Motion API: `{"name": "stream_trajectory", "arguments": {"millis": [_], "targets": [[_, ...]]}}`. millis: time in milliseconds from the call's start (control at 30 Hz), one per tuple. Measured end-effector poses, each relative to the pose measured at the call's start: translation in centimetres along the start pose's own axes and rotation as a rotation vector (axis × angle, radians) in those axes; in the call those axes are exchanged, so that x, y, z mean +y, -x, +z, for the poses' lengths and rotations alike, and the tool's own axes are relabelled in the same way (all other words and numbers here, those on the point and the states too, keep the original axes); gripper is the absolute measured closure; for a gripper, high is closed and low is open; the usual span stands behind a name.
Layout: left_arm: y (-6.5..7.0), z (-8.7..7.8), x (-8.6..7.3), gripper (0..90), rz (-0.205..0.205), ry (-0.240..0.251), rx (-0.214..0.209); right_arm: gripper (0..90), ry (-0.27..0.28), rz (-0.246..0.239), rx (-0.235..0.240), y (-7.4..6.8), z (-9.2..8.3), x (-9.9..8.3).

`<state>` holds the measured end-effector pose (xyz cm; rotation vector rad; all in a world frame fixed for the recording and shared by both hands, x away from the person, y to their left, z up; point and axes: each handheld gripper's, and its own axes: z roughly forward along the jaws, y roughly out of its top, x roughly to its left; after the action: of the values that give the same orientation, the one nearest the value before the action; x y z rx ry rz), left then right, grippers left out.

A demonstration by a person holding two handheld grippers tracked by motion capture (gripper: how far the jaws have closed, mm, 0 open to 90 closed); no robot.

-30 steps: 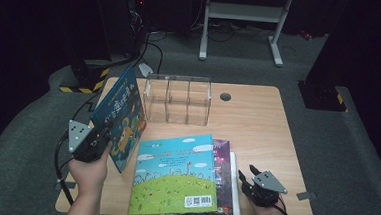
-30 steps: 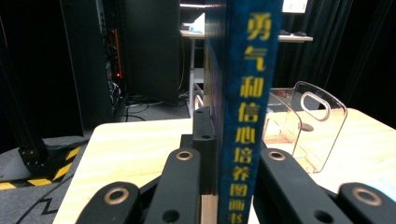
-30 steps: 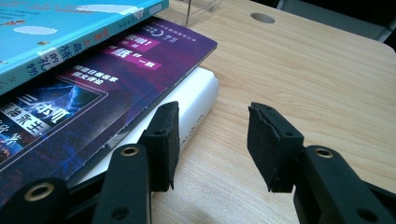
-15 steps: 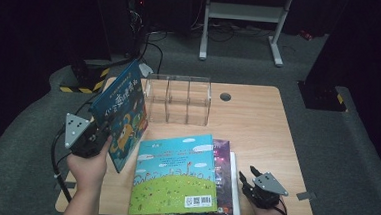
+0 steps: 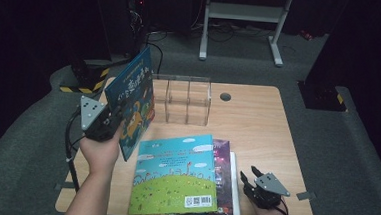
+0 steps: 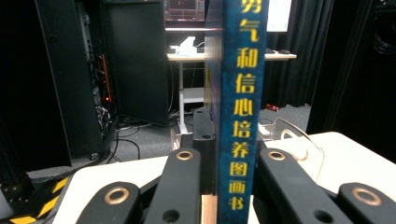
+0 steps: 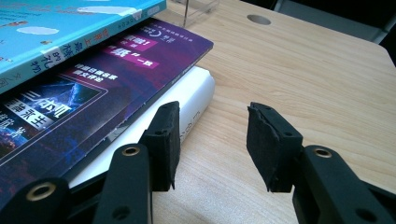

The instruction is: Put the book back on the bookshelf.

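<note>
My left gripper is shut on a blue picture book, held upright above the table's left edge. In the left gripper view the book's spine with yellow characters stands between the two black jaws. A clear acrylic divider box stands at the table's back middle. A stack of three books lies at the front: a green and blue one on top, a purple one under it, a white one at the bottom. My right gripper rests open just right of the stack.
The wooden table has a round cable hole at the back. A white desk frame stands on the floor behind. A yellow and black striped strip lies at the back left.
My left gripper has lifted the blue book and tipped it more upright, toward the divider box. The right gripper has stayed where it was.
</note>
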<state>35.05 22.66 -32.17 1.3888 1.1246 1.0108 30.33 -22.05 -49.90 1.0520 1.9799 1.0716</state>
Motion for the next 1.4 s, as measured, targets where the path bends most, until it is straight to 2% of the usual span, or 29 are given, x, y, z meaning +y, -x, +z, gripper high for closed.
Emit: {"name": "stream_trajectory", "arguments": {"millis": [100,167,200,300,467,567,600,700,1067,1200,1400], "targets": [[0.5,1.0,0.1,83.2,0.020,0.003,0.009,54.1,-0.002,0.010,0.004,0.1,0.1,0.0],[0.5,1.6,0.1,83.2,0.016,0.000,0.011,54.1,-0.004,-0.002,0.004,-0.1,0.1,0.0],[0.4,2.4,0.2,83.2,-0.006,-0.004,0.009,54.2,0.000,-0.010,0.005,-0.1,0.0,0.0],[0.3,3.1,0.2,83.2,-0.017,-0.003,0.014,54.3,0.004,-0.007,0.008,-0.1,0.0,0.1],[0.5,4.9,0.2,83.3,-0.008,-0.001,0.035,54.9,0.004,-0.012,0.017,-0.2,0.1,0.0],[0.8,6.5,-0.1,83.3,0.001,-0.001,0.039,54.9,0.006,-0.018,0.027,0.0,0.2,0.1],[0.8,6.5,-0.1,83.3,0.001,-0.001,0.039,54.9,0.006,-0.018,0.027,0.0,0.2,0.1],[0.7,7.9,-0.3,83.3,-0.017,0.001,0.044,55.1,0.014,-0.011,0.028,0.3,0.1,0.2],[0.6,10.3,-0.1,83.2,-0.011,0.008,0.063,55.6,0.019,-0.007,0.024,0.5,-0.3,0.2],[0.4,11.1,-0.3,83.2,-0.010,0.009,0.078,55.8,0.030,0.021,0.018,0.9,-0.8,0.3],[0.5,12.1,-0.8,83.2,-0.017,0.009,0.090,56.1,0.030,0.036,0.007,1.3,-1.0,0.2]]}}
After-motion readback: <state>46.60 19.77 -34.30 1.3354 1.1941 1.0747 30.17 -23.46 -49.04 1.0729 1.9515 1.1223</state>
